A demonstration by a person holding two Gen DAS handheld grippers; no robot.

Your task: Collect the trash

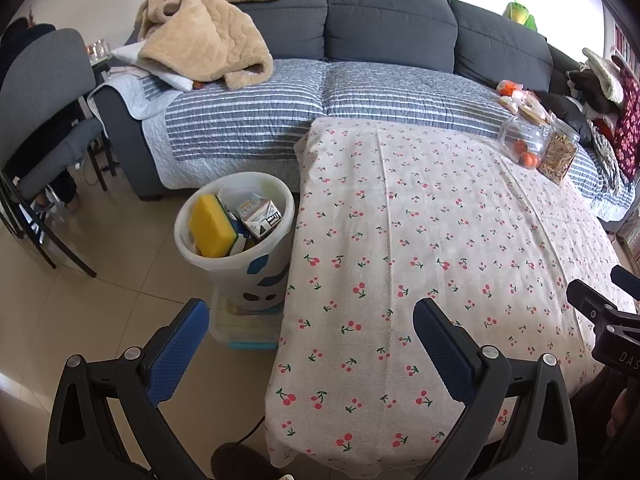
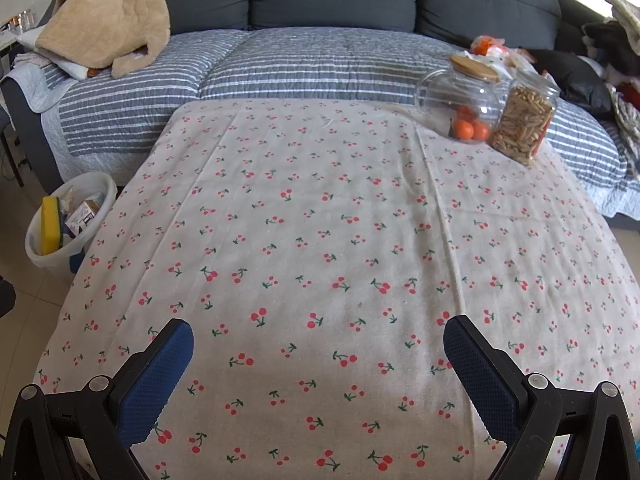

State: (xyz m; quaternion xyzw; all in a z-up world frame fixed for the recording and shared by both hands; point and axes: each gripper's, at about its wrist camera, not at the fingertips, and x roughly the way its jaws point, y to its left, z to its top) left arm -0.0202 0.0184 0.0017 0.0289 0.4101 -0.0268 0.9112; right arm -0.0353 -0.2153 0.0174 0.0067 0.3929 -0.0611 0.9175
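A white bin [image 1: 236, 240] stands on the floor at the table's left edge. Inside it are a yellow sponge [image 1: 212, 226], a small carton [image 1: 260, 216] and other scraps. The right wrist view shows the same bin [image 2: 68, 220] at the far left. My left gripper [image 1: 312, 312] hangs open over the table's near left corner, empty. My right gripper [image 2: 318, 332] hangs open and empty above the cherry-print tablecloth [image 2: 320, 240]. Part of the right gripper's black body [image 1: 600, 312] shows at the left wrist view's right edge.
Two glass jars stand at the table's far right: one with oranges [image 2: 460, 100], one with sticks of snack food [image 2: 524, 120]. Behind is a grey sofa [image 1: 360, 32] with a striped quilt and beige blanket [image 1: 200, 48]. A grey chair [image 1: 44, 112] stands left. A clear lidded box [image 1: 244, 328] sits under the bin.
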